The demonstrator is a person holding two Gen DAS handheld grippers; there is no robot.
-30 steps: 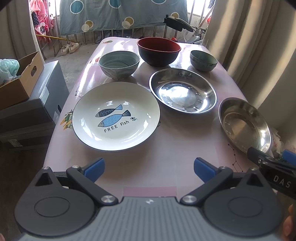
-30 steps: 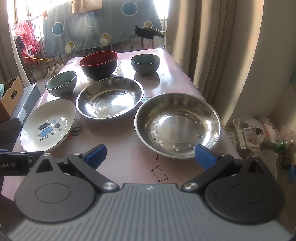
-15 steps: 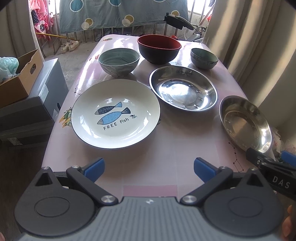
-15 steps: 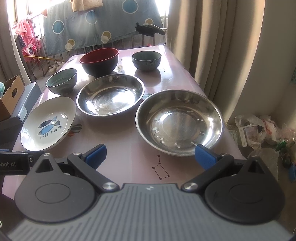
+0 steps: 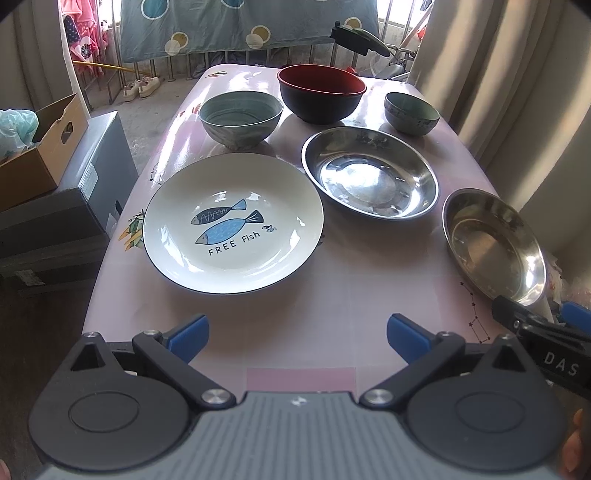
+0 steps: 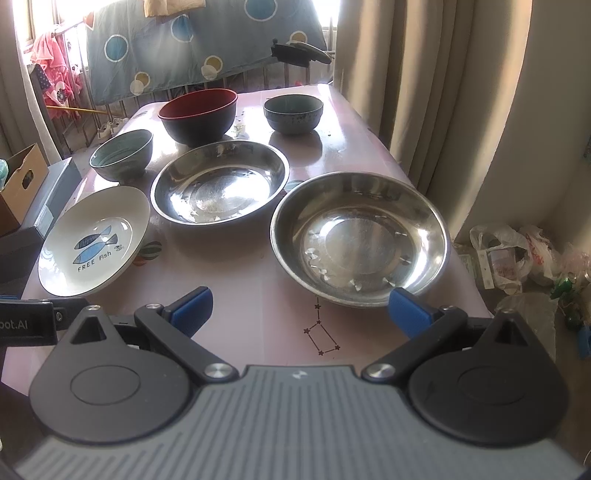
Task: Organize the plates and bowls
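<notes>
A white fish plate (image 5: 232,225) (image 6: 94,242) lies on the pink table (image 5: 332,295) ahead of my left gripper (image 5: 297,334), which is open and holds nothing. Two steel plates lie to its right, one mid-table (image 5: 369,171) (image 6: 219,181) and one near the right edge (image 5: 493,242) (image 6: 358,236). My right gripper (image 6: 299,304) is open just short of that near steel plate, its right fingertip at the rim. Behind stand a grey-green bowl (image 5: 240,118) (image 6: 122,155), a red-and-black bowl (image 5: 320,92) (image 6: 199,116) and a small dark green bowl (image 5: 410,112) (image 6: 293,112).
A cardboard box (image 5: 37,155) on grey cabinets stands left of the table. Curtains (image 6: 424,92) hang close along the right side, with plastic bags (image 6: 517,251) on the floor. A railing with a blue cloth (image 5: 240,26) lies beyond the far end.
Both grippers have crept forward toward the table, so the dishes sit slightly nearer and higher in view. The fingers stay open and no dish has moved.
</notes>
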